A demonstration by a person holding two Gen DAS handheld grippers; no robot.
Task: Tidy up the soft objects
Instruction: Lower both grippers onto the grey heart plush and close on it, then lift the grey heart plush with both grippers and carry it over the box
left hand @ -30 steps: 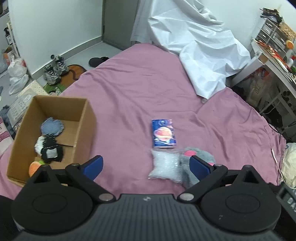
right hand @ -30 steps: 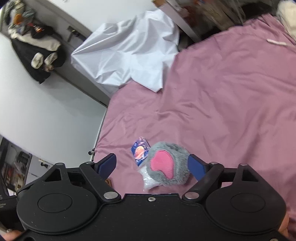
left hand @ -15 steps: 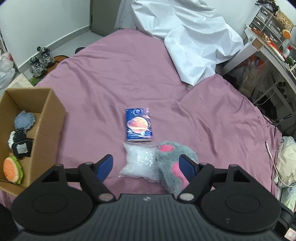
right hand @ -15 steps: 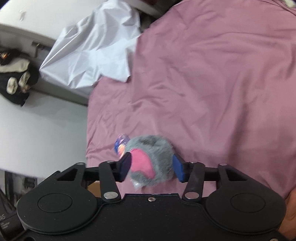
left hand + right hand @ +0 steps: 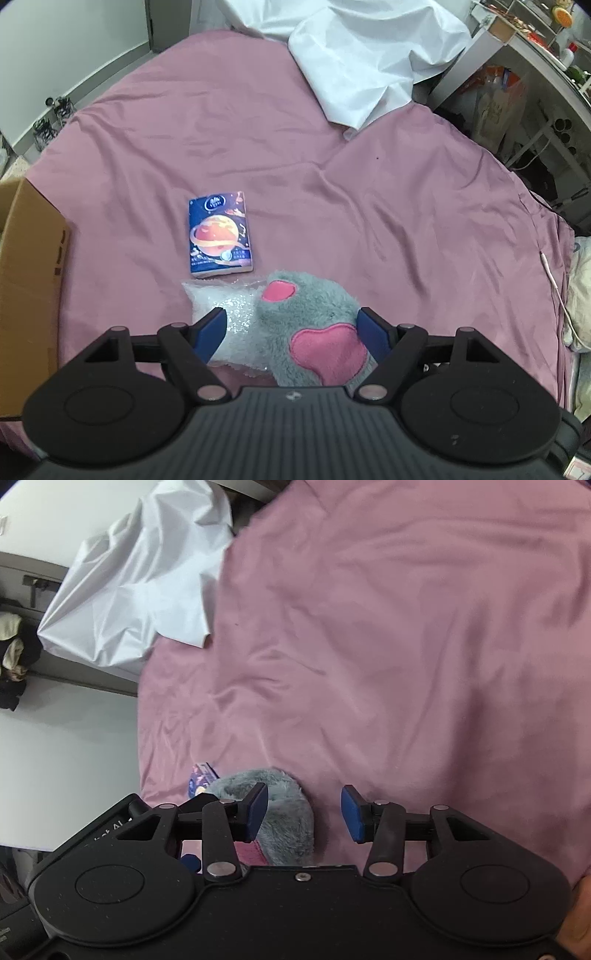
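Observation:
A grey plush paw with pink pads [image 5: 314,325] lies on the purple bedsheet [image 5: 332,177], overlapping a clear bag of white filling [image 5: 225,321]. A blue tissue pack with a planet print [image 5: 219,234] lies just beyond them. My left gripper [image 5: 293,328] is open, its blue fingers on either side of the paw and the bag. In the right wrist view the paw [image 5: 284,812] sits by the left finger of my right gripper [image 5: 303,814], which is open with mostly bare sheet between its fingers. The tissue pack [image 5: 199,779] peeks out behind the paw.
A cardboard box [image 5: 29,280] stands at the left edge of the bed. A crumpled white sheet [image 5: 365,62] lies at the far end, also in the right wrist view [image 5: 136,587]. A cluttered desk [image 5: 535,66] and pillows [image 5: 580,291] are to the right.
My left gripper moved right and down, away from the box, until its fingers straddle the paw and bag. My right gripper narrowed around the paw, then reopened and shifted right of it.

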